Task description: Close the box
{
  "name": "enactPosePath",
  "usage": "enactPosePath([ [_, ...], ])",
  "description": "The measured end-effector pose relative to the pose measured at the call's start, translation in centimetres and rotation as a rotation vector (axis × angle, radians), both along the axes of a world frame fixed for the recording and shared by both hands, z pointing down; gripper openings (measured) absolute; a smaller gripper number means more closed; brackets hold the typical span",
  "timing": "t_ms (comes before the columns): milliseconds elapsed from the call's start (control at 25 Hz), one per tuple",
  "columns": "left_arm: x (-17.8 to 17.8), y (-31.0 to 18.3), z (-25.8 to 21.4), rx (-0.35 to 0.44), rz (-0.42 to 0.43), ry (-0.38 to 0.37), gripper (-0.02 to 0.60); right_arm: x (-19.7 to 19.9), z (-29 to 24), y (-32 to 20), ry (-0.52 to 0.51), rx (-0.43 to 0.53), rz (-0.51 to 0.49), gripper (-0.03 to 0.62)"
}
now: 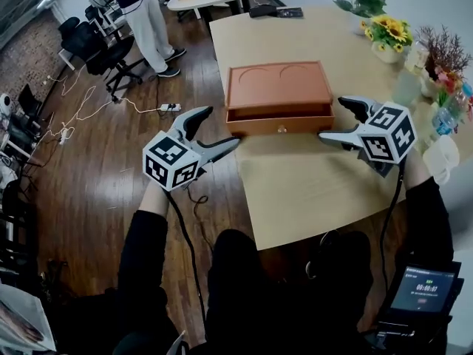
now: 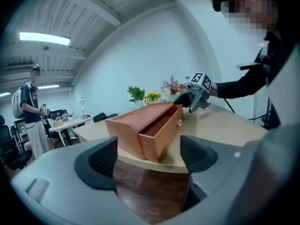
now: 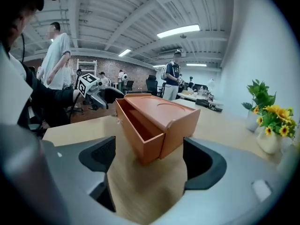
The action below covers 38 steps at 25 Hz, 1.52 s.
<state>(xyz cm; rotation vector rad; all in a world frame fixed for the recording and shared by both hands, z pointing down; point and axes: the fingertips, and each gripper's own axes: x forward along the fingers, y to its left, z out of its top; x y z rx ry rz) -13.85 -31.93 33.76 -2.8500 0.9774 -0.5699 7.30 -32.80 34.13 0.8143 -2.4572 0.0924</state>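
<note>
Squarely on the pale wooden table [image 1: 310,191], toward its far half: an orange-brown box [image 1: 277,86], with its drawer [image 1: 279,124] drawn partway out toward the near edge. Carries a tiny knob [image 1: 281,129] at mid-front, too small to make out further. Hides the drawer's inside from the head view; offers only a shadowed strip of it in the two gripper views.

Left of the box, past the table edge and over the dark wood floor [image 1: 96,168]: the left gripper [image 1: 220,128], jaws spread wide with nothing between them, tips aimed at the drawer's left front corner, near but not touching. Frames that corner between the pads in its own view, apart from both.

To the right, over the tabletop: the right gripper [image 1: 332,117], likewise agape and empty, tips just beside the drawer's right end. Hard to judge contact from above; stands clear of the box in its own view.

Along the far right rim: sunflowers [image 1: 390,29] among other plants, partly cut off. At lower right, a small lit screen [image 1: 421,288], text unreadable. In the far left corner, a standing person [image 1: 144,9], cropped at the chest.
</note>
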Motion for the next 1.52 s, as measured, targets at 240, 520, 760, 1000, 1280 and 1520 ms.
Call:
enactPosePath([
  [240,2.5,-1.7,1.2,-0.076,0.079,-0.022,0.403,-1.6,1.2,-0.7,0.029,-0.035,-0.052,0.456],
  [520,2.2,-2.3,0.8,-0.089,0.047,0.052,0.348,-1.1,0.6,-1.9,0.031,0.018,0.005,0.359],
  [760,0.9,-3.7,0.7,-0.060,-0.043,0.064,0.181,0.0,0.3,-3.3,-0.007,0.045,0.087,0.192],
  [1000,0.8,-3.5,0.5,-0.055,-0.047,0.077,0.179,0.0,0.1,-3.1,-0.012,0.047,0.090,0.189],
  [1280,0.9,-1.4,-1.5,0.002,-0.072,0.150,0.261,1.5,-1.9,-1.8,-0.073,0.075,0.127,0.195],
  [1520,1.9,10.0,-9.1,0.141,-0.009,0.418,0.273,0.9,-9.4,6.9,-0.527,0.073,0.066,0.101],
])
